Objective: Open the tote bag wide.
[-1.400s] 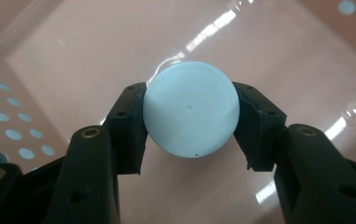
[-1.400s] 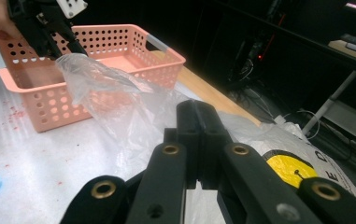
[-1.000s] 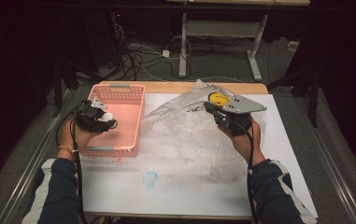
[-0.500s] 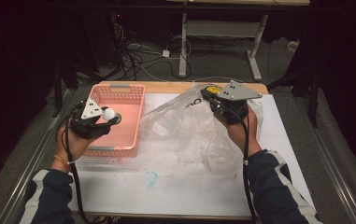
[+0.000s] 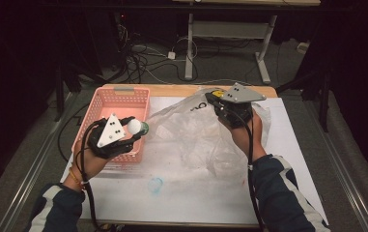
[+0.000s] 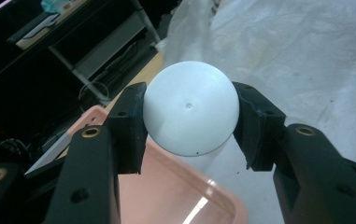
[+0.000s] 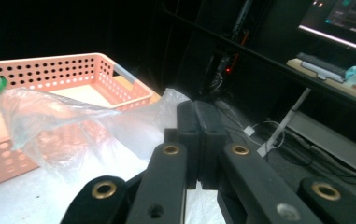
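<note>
right now the left claw [image 5: 134, 129] grips a white ball [image 6: 190, 108] above the right edge of the pink basket [image 5: 119, 99]; the plastic bag [image 5: 191, 130], pinched shut-jawed by the right claw [image 5: 214, 100], opens just to the ball's right

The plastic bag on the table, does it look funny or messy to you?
A bit, yes. The clear plastic bag lies crumpled and spread over the white table, with one edge pulled up by the right gripper. The left gripper holds a white ball beside the pink basket. Nothing looks spilled or broken.
</note>
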